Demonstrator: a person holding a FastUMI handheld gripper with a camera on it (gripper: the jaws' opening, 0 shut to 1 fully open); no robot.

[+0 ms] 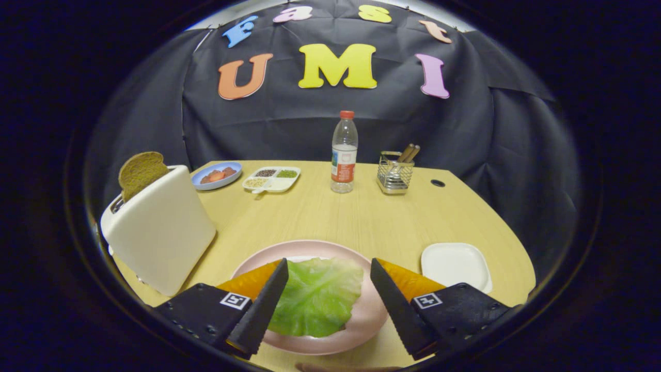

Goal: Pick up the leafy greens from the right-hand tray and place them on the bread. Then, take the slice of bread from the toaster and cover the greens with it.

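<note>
Gripper (328,289) fingers spread wide, gripping nothing; leafy greens (317,295) lie flat between them on the pink plate (310,248), the bread beneath them hidden. The toast slice (141,173) stands half out of the white toaster (160,227) beyond the left finger. It looks light, stiff and crumbly, best pinched across its exposed top edge; its lower half sits unseen in the slot.

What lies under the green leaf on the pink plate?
The green leaf covers the middle of the pink plate; the plate's rim shows around it. Whether bread lies beneath is hidden by the leaf. The hand-held gripper is open, its fingers on either side of the leaf.
</note>
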